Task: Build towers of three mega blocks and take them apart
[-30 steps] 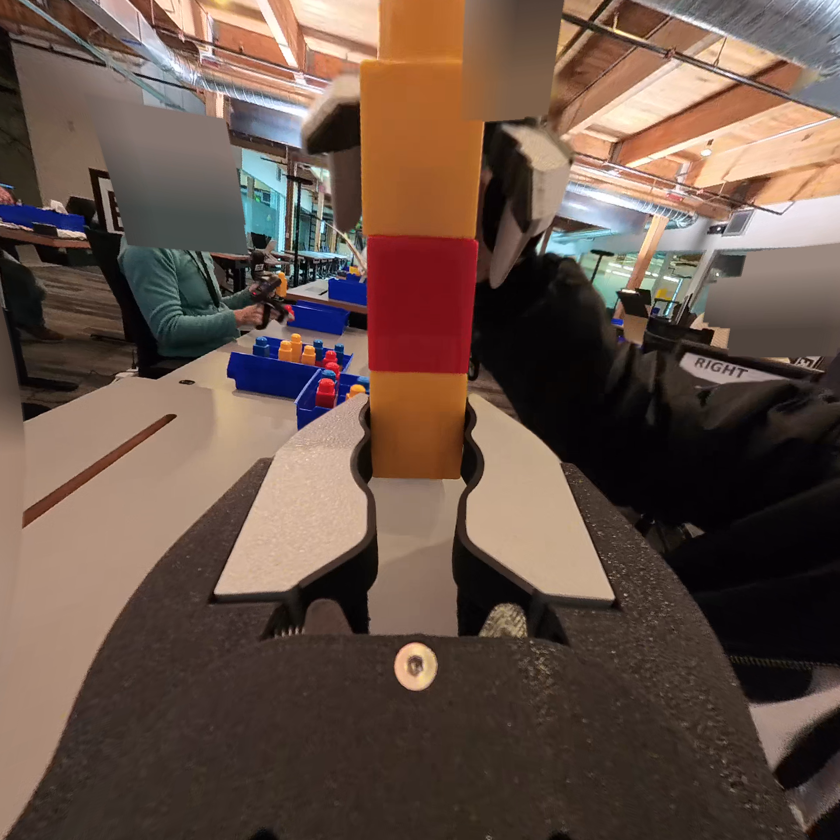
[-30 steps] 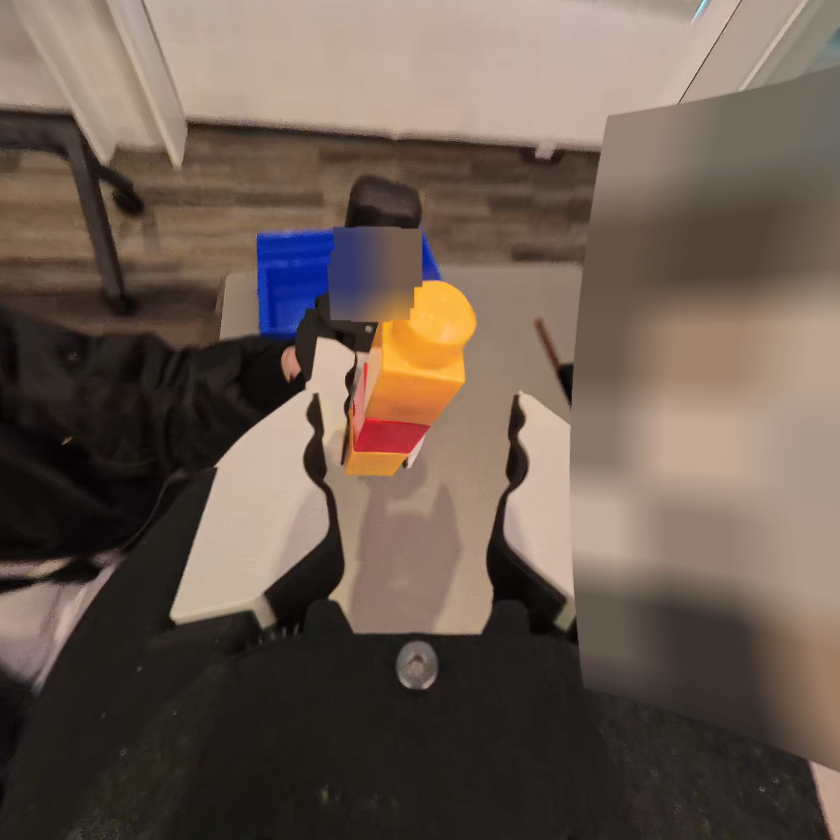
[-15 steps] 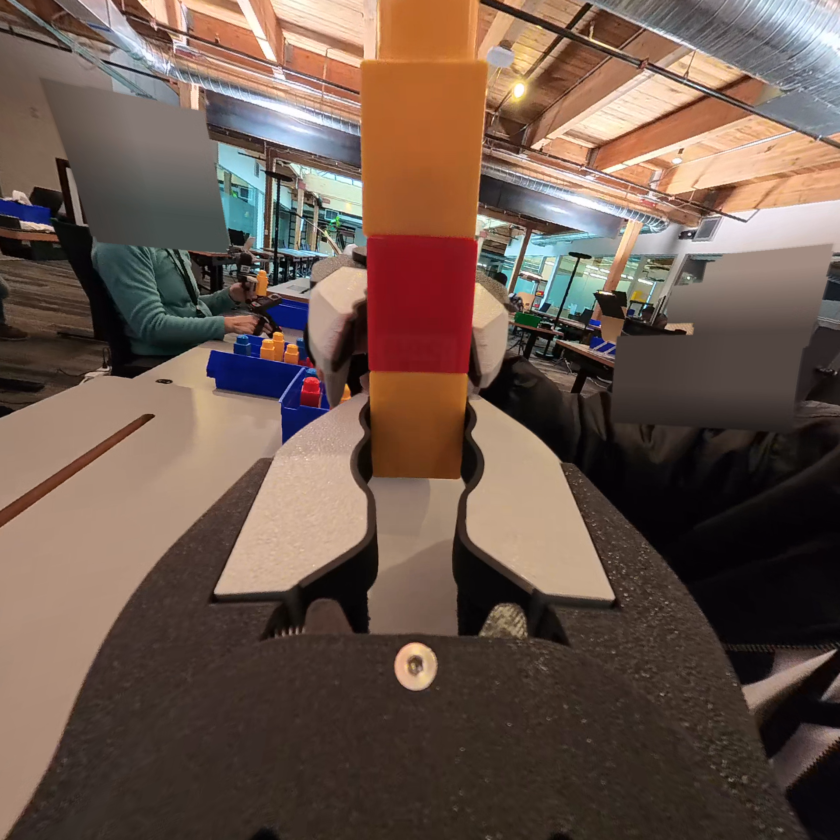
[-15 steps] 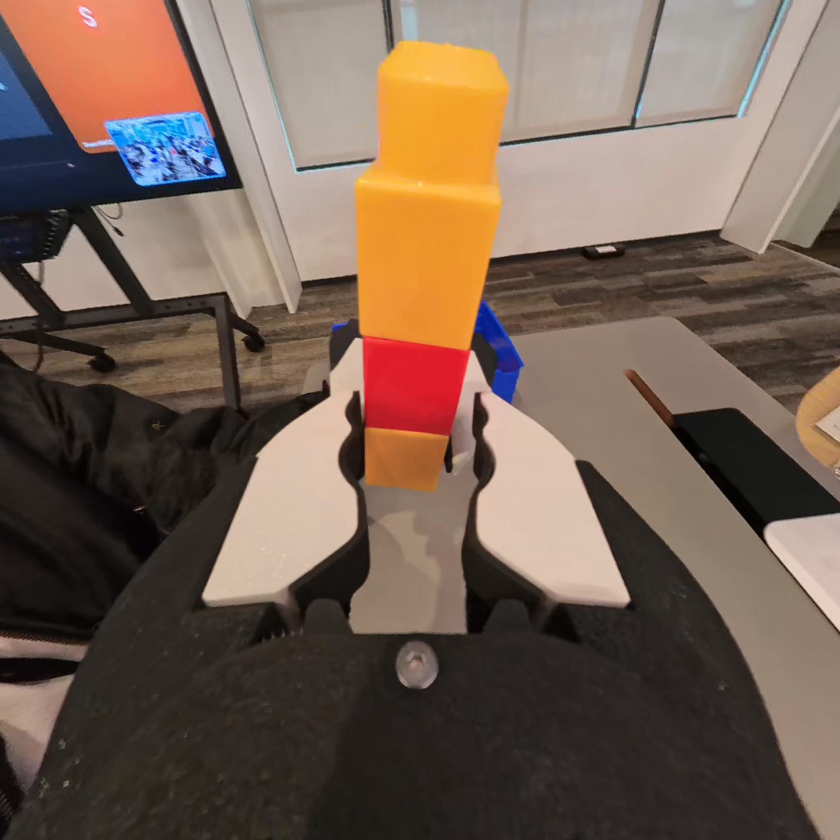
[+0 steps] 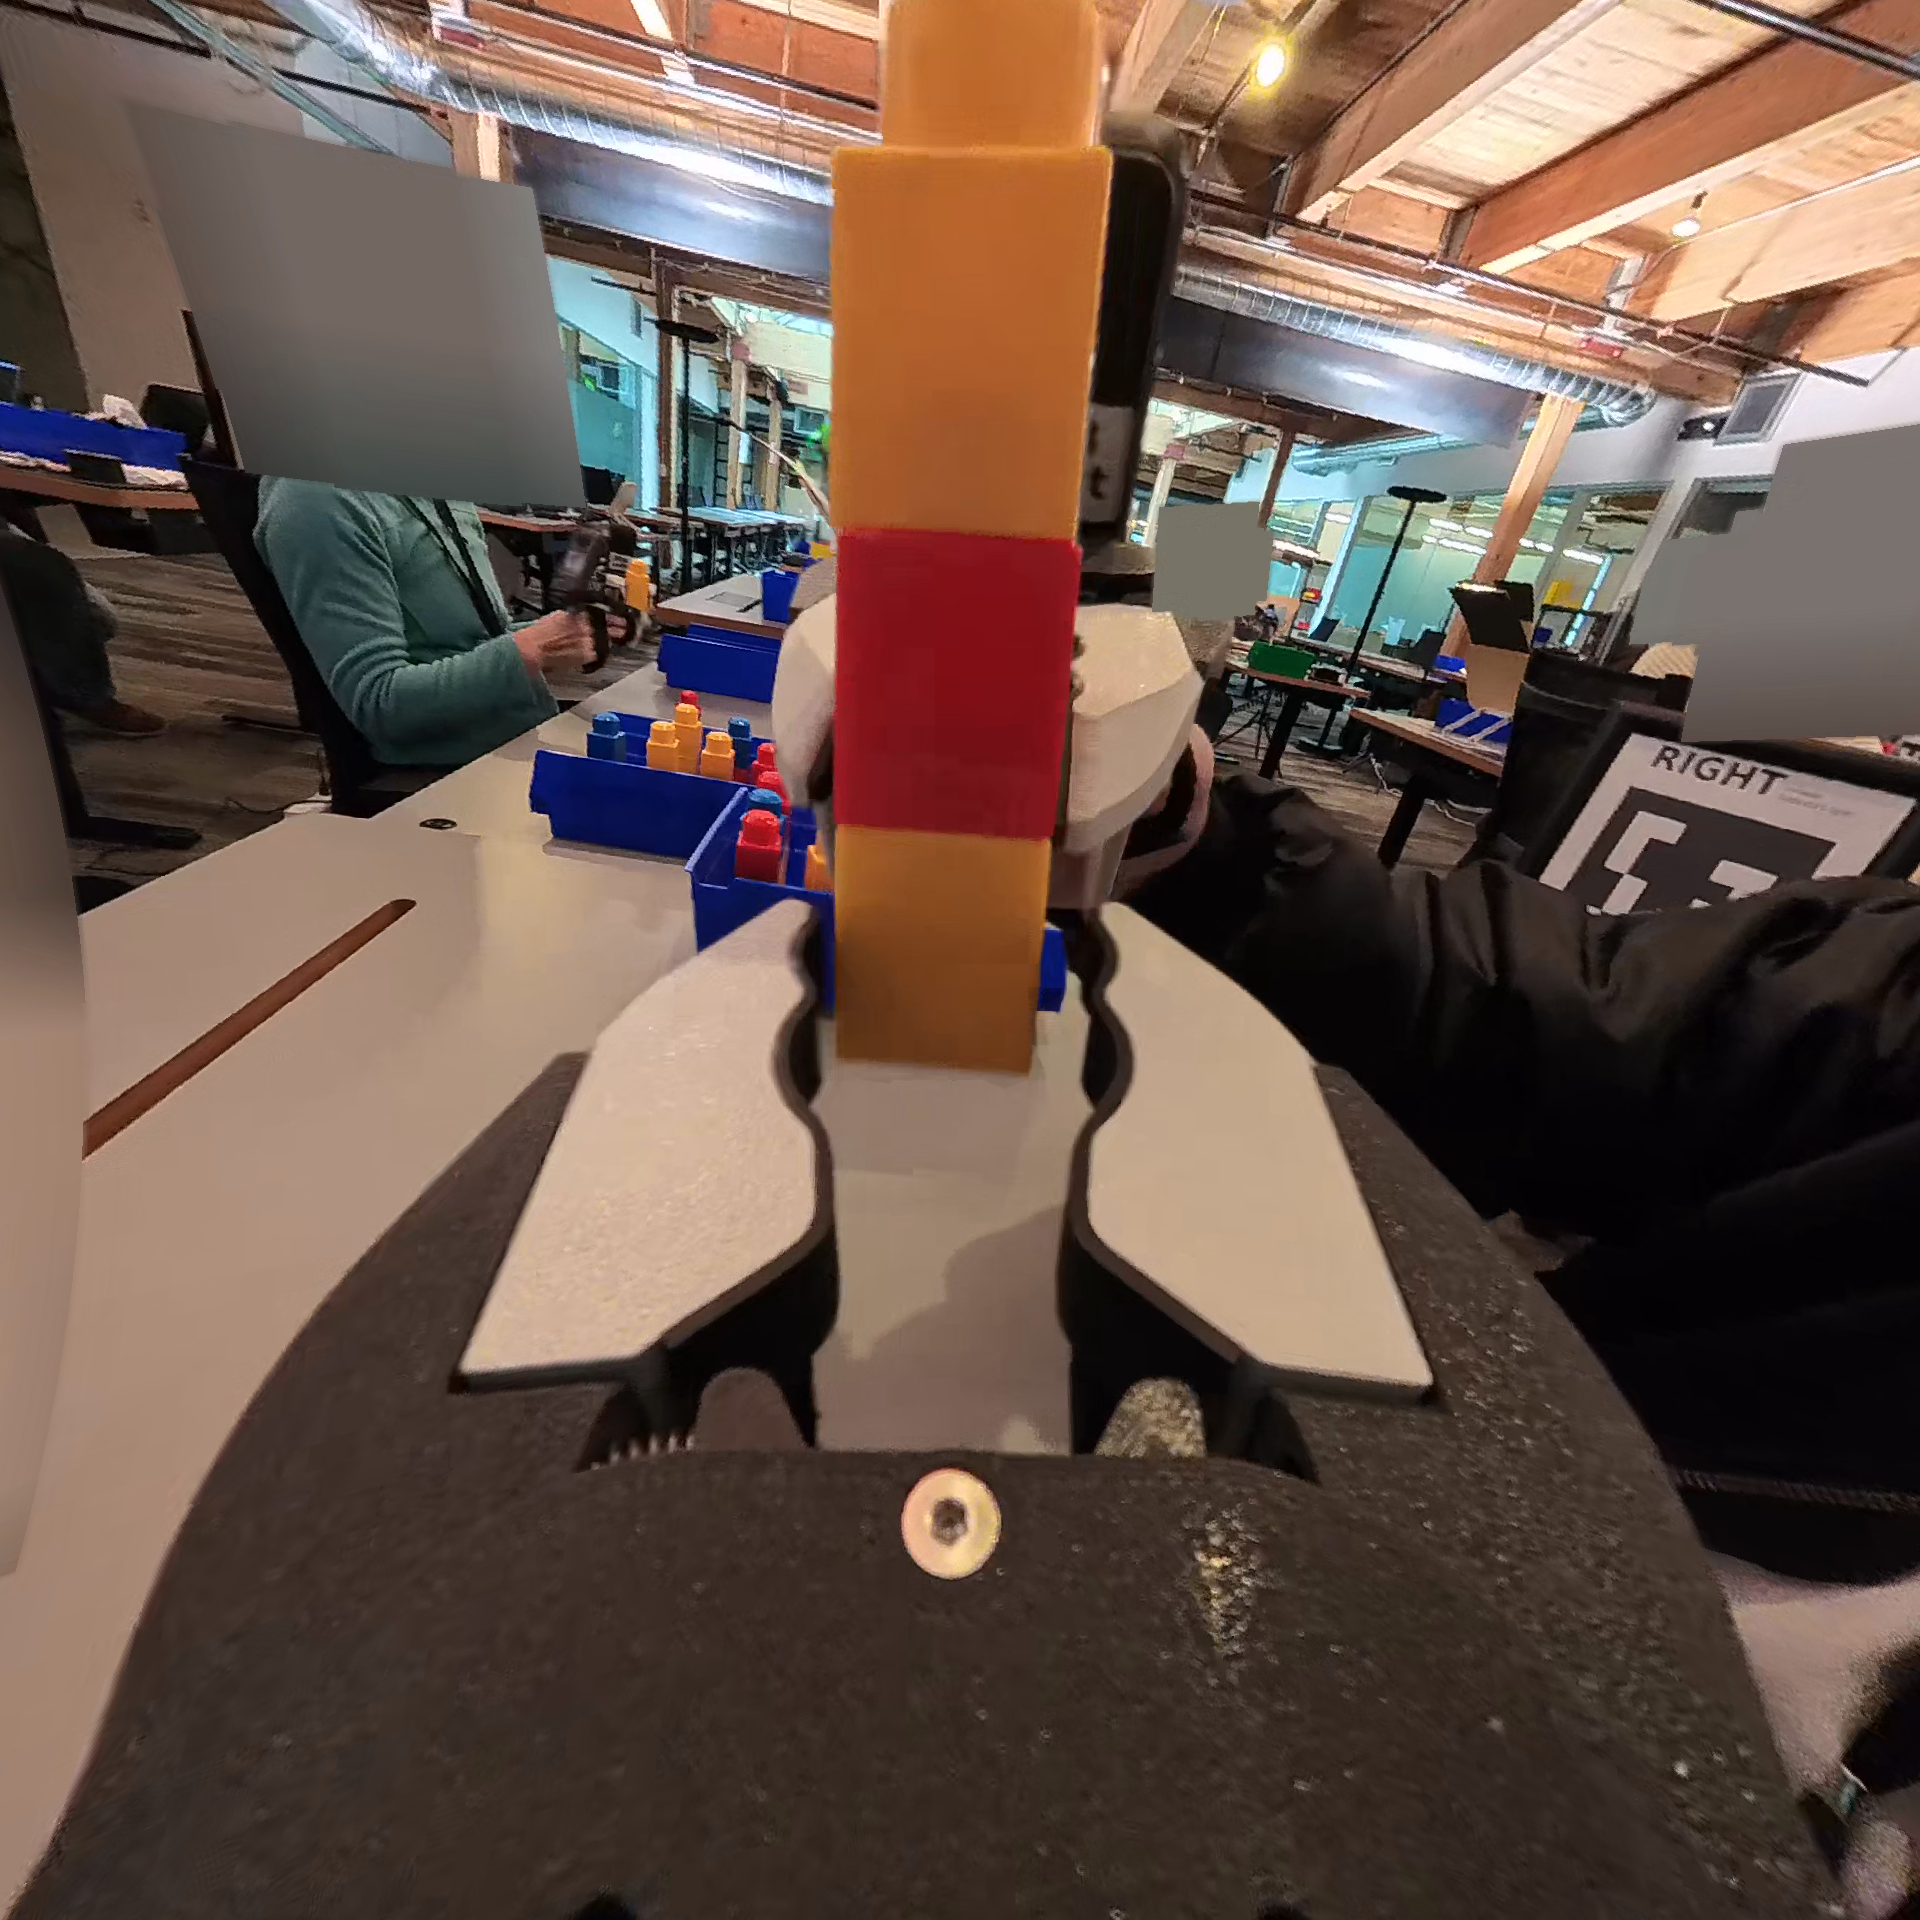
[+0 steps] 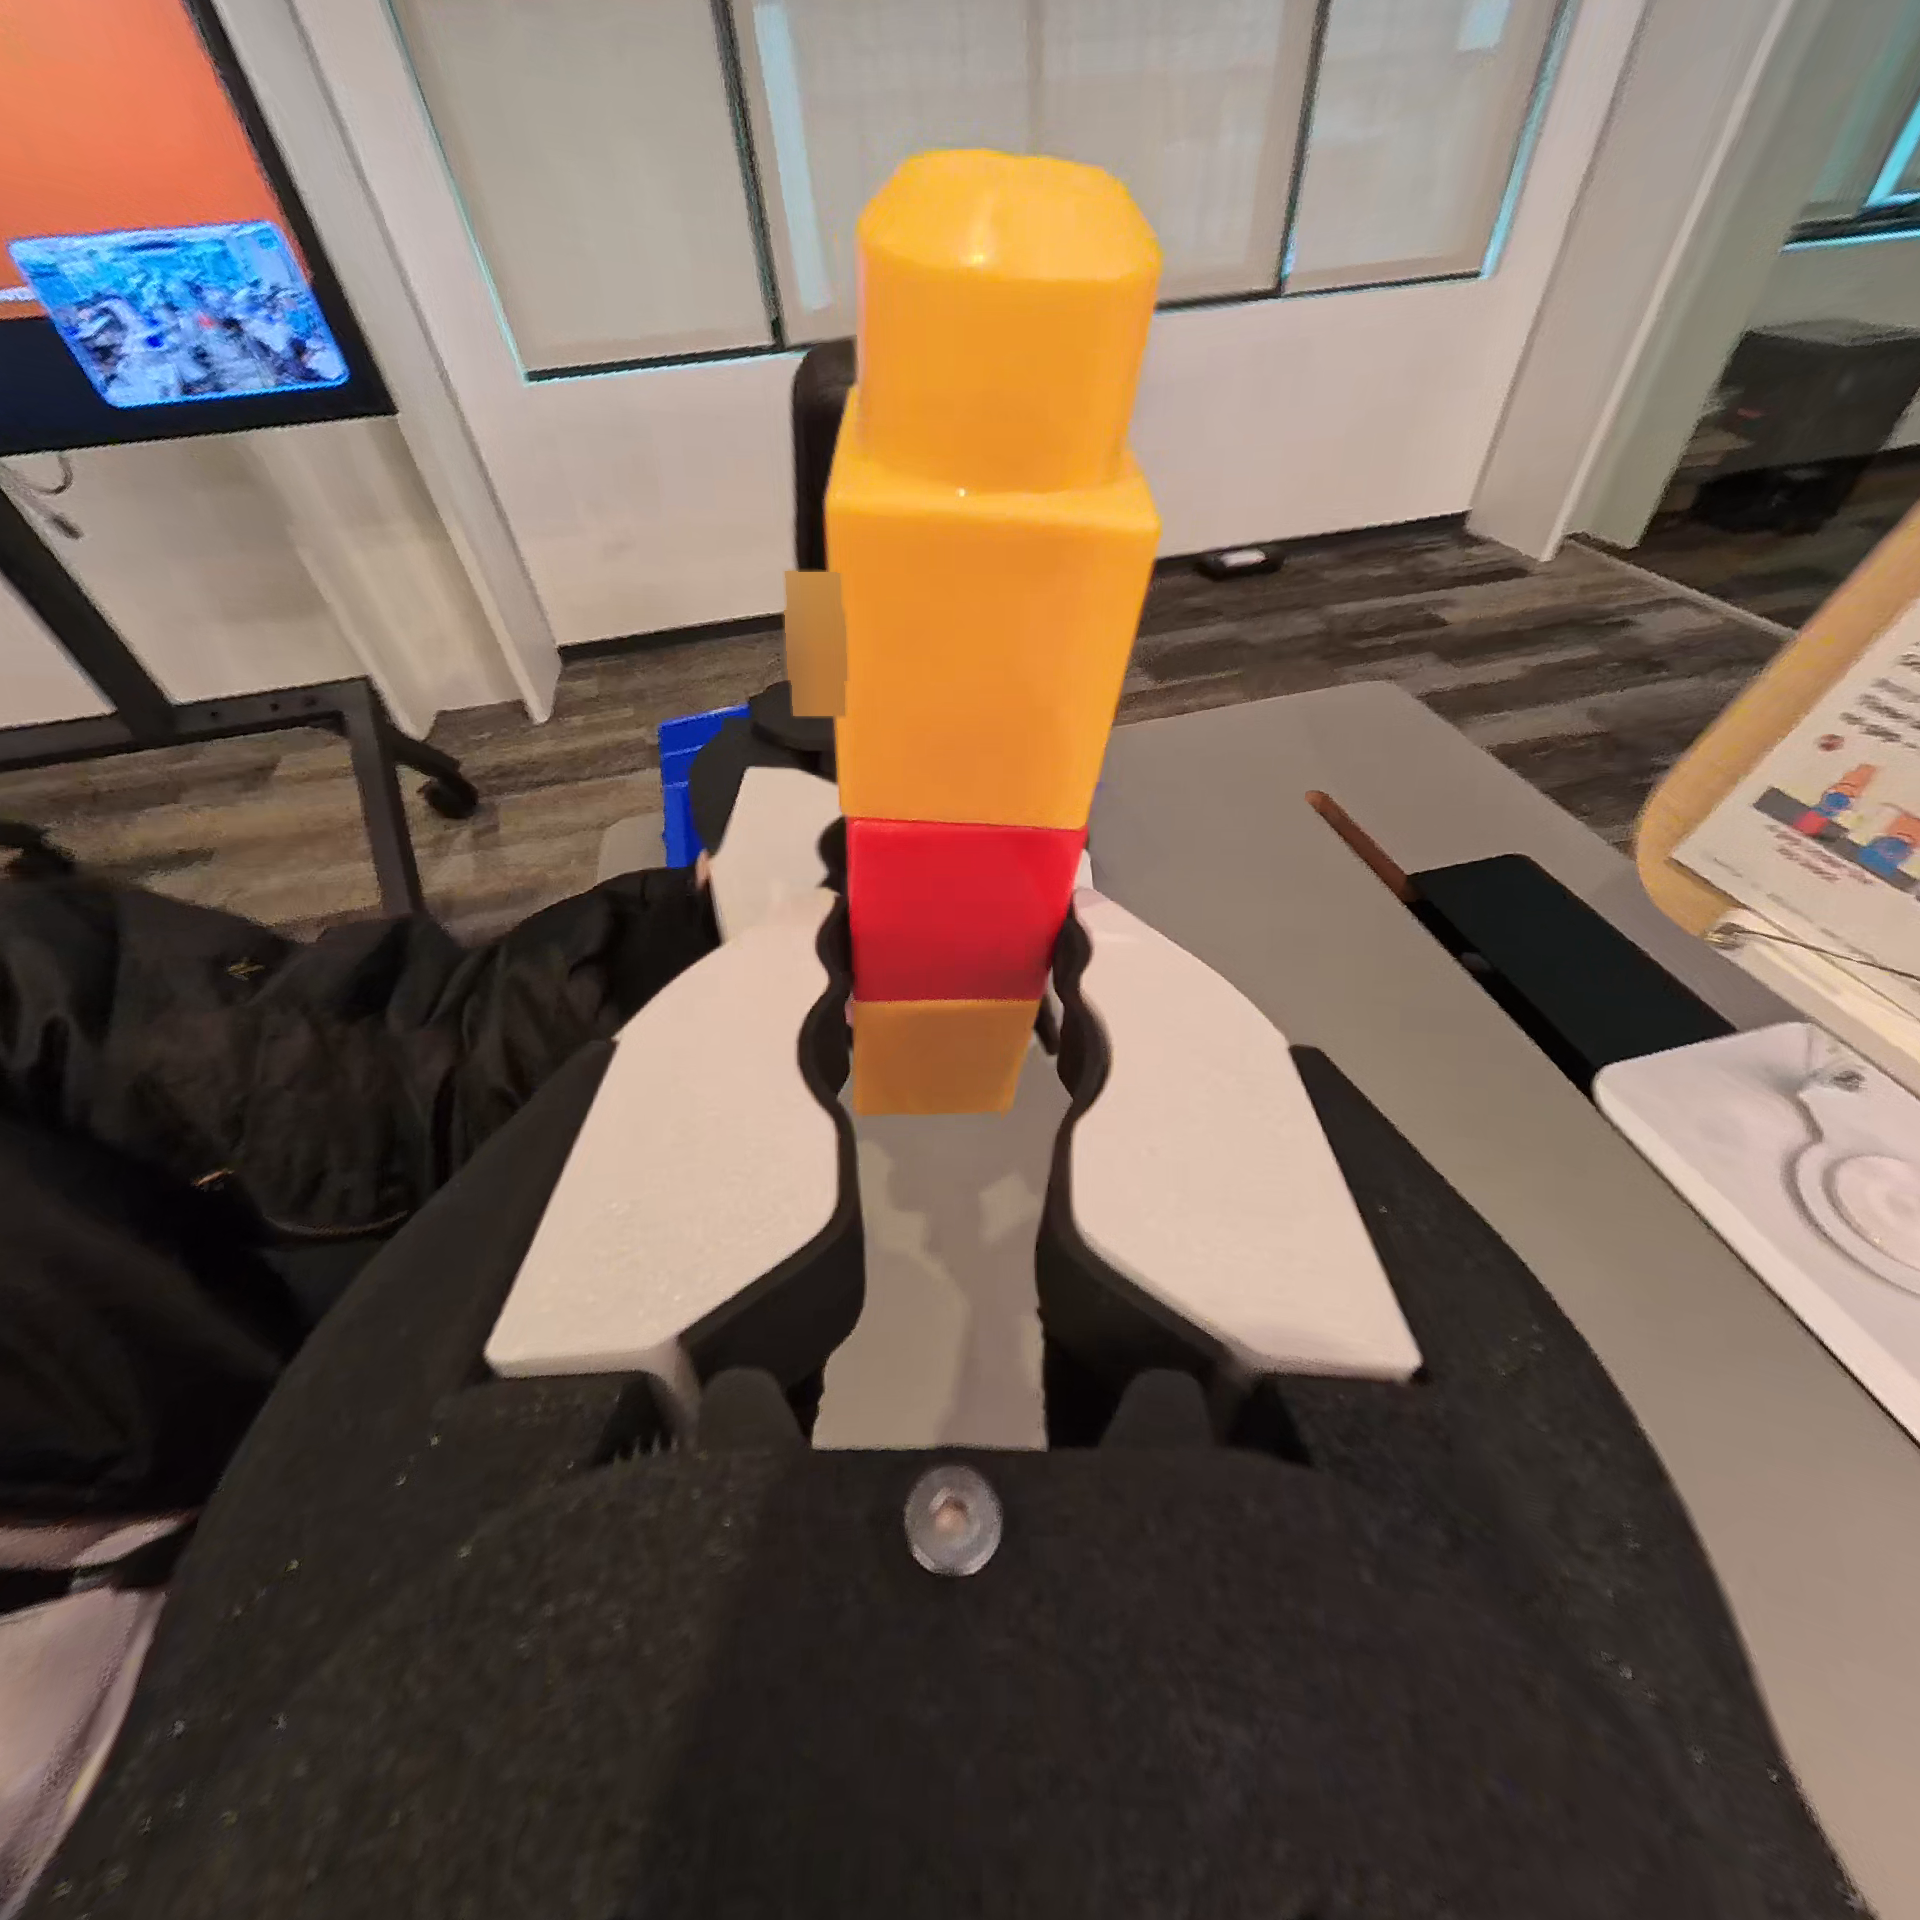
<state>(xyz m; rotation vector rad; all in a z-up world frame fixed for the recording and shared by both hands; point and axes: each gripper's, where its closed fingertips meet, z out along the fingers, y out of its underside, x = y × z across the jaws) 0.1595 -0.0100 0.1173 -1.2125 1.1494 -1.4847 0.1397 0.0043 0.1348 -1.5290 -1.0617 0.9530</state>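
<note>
Two claws meet the tower: right claw [image 6: 951, 961] clamps red block [image 6: 956, 904], left claw [image 5: 940, 961] released.

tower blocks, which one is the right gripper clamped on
The red block, the middle one. The right gripper pinches its sides; the yellow blocks above and below sit outside its fingertips.

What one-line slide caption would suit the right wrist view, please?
Right gripper clamps the red block in a yellow-red-yellow tower standing on the grey table.
</note>
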